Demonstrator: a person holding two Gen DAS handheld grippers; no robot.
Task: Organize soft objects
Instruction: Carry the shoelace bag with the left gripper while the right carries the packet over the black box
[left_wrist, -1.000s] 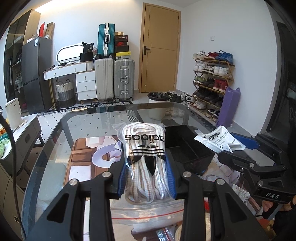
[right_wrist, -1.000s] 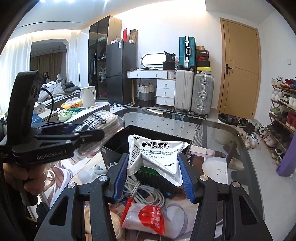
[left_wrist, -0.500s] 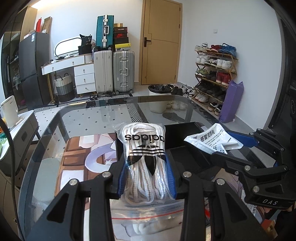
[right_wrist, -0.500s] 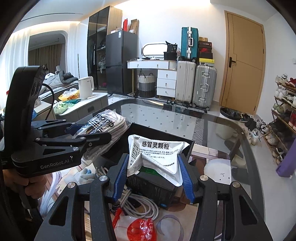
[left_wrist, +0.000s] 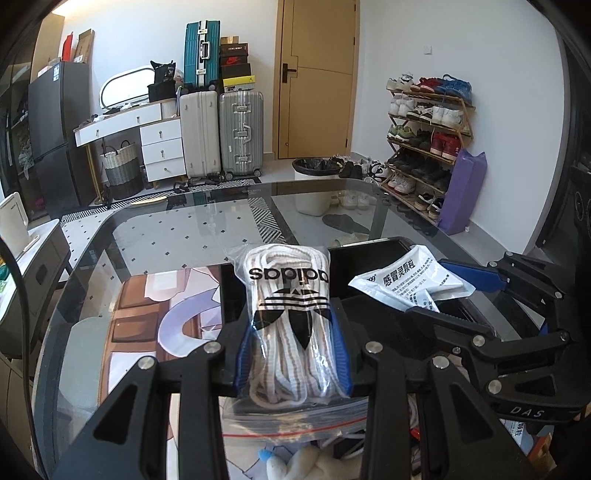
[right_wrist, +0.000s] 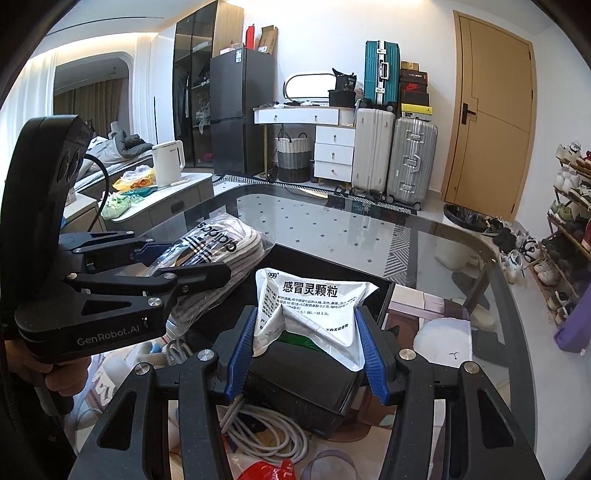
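Observation:
My left gripper (left_wrist: 293, 350) is shut on a clear zip bag of white laces (left_wrist: 290, 325) printed with a black trefoil logo; the bag also shows in the right wrist view as the bag of laces (right_wrist: 221, 254). My right gripper (right_wrist: 304, 354) is shut on a silver medicine sachet (right_wrist: 314, 310) with black print, seen from the left wrist as the sachet (left_wrist: 410, 282). Both hang above an open black bin (right_wrist: 303, 387) on the glass table (left_wrist: 177, 236). The bin's inside (left_wrist: 373, 266) looks dark.
A white cable coil (right_wrist: 266, 435), a red packet (right_wrist: 266, 470) and a white plush piece (left_wrist: 306, 465) lie at the table's near side. A patterned mat (left_wrist: 147, 317) lies left of the bin. A person's hand (right_wrist: 48, 373) holds the left gripper's handle.
Both grippers have moved forward and slightly down over the black bin, each carrying its item. The red packet and cable have slid toward the bottom of the right wrist view.

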